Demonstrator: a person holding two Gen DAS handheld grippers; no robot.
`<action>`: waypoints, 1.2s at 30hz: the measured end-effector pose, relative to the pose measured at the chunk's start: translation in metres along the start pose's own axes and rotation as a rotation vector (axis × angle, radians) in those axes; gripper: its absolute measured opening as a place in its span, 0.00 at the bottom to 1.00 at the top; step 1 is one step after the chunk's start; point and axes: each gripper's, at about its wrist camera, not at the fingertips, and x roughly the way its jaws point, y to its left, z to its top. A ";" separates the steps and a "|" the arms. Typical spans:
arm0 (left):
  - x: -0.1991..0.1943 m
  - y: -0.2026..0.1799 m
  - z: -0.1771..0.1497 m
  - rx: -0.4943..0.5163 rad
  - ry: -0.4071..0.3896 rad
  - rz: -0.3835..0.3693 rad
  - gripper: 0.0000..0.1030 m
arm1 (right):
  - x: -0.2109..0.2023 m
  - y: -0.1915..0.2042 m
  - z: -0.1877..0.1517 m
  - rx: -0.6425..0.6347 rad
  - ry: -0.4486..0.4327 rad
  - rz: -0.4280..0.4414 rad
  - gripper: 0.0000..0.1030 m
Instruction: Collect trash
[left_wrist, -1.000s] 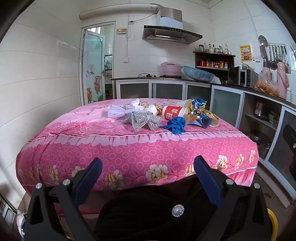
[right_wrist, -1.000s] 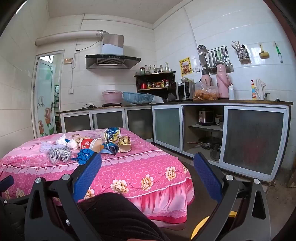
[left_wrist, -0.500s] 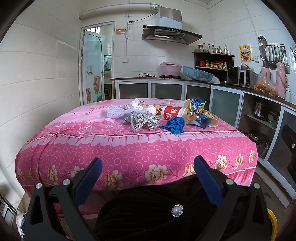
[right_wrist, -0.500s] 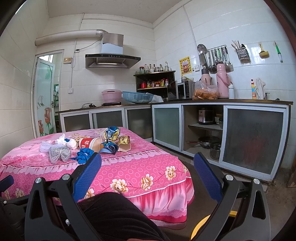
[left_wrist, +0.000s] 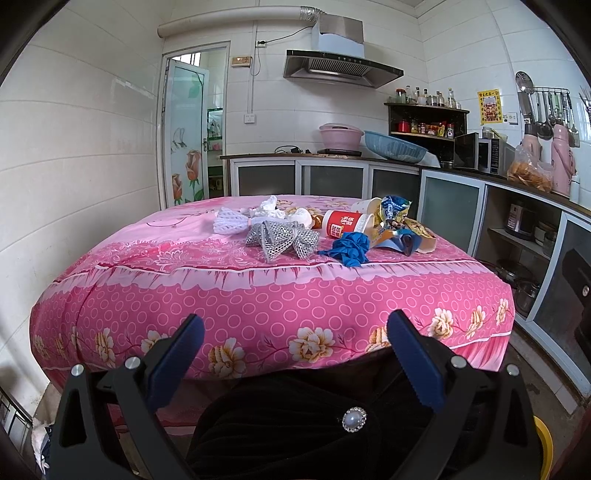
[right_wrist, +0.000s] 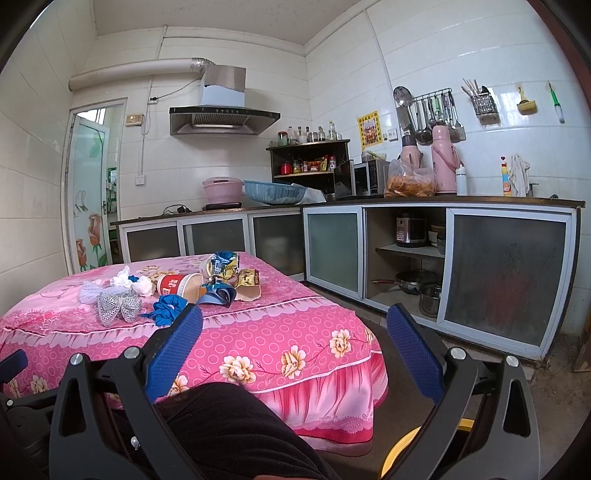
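Note:
Trash lies in a heap on the pink-covered table (left_wrist: 258, 295) (right_wrist: 295, 332): a red paper cup (left_wrist: 345, 223) (right_wrist: 177, 285) on its side, a crumpled blue glove (left_wrist: 349, 248) (right_wrist: 168, 309), snack wrappers (left_wrist: 395, 212) (right_wrist: 225, 264), white tissue wads (left_wrist: 269, 206) (right_wrist: 142, 286), a silver bow (left_wrist: 280, 240) (right_wrist: 118, 308) and a white mesh piece (left_wrist: 229, 224). My left gripper (left_wrist: 295, 350) is open, low in front of the table's near edge. My right gripper (right_wrist: 295, 347) is open too, off the table's right corner. Neither holds anything.
Kitchen cabinets (right_wrist: 461, 266) and a counter run along the right and back walls. A door (left_wrist: 184, 129) stands at the back left. The person's dark clothing (left_wrist: 288, 424) (right_wrist: 236, 432) fills the foreground. A yellow rim (right_wrist: 402, 446) shows on the floor at lower right.
Both views have shifted only slightly; the table sits a touch higher and nearer in the left wrist view. Both grippers stay open and empty.

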 end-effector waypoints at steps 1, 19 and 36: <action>0.000 -0.001 0.000 0.000 0.000 0.000 0.93 | 0.000 0.000 0.001 0.000 0.000 0.000 0.93; 0.001 0.000 0.000 -0.002 0.002 -0.003 0.93 | 0.005 0.000 -0.004 0.000 0.006 -0.002 0.93; 0.000 -0.003 0.000 -0.002 0.004 -0.003 0.93 | 0.009 -0.003 -0.009 0.004 0.007 -0.006 0.93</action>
